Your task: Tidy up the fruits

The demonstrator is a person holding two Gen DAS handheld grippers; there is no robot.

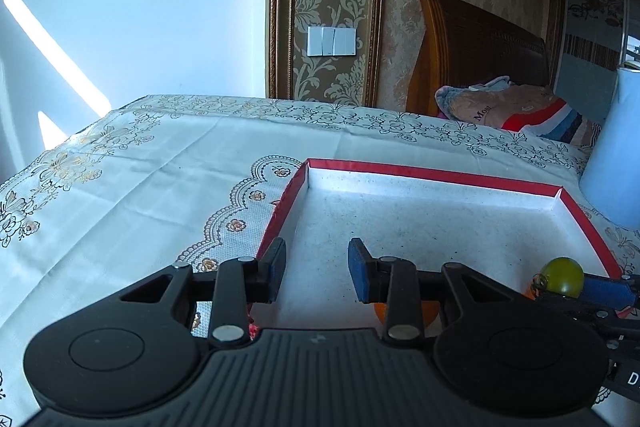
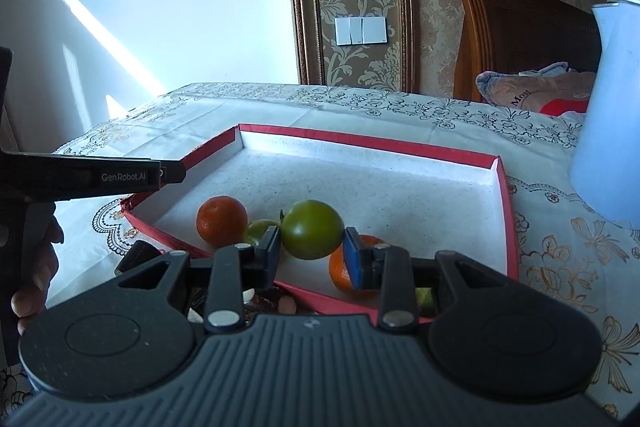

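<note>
Right hand-held gripper clamps a green tomato above the red tray; left hand-held gripper hangs narrowly parted, empty.

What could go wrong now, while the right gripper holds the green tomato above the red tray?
1. The right gripper pinches the round green tomato only at its sides, so it may slip out and roll.
2. If it drops, it could hit the oranges lying close together below it in the red tray.
3. The white jug stands near the tray; a wide swing might knock it.

Green fruit held above tray.
</note>
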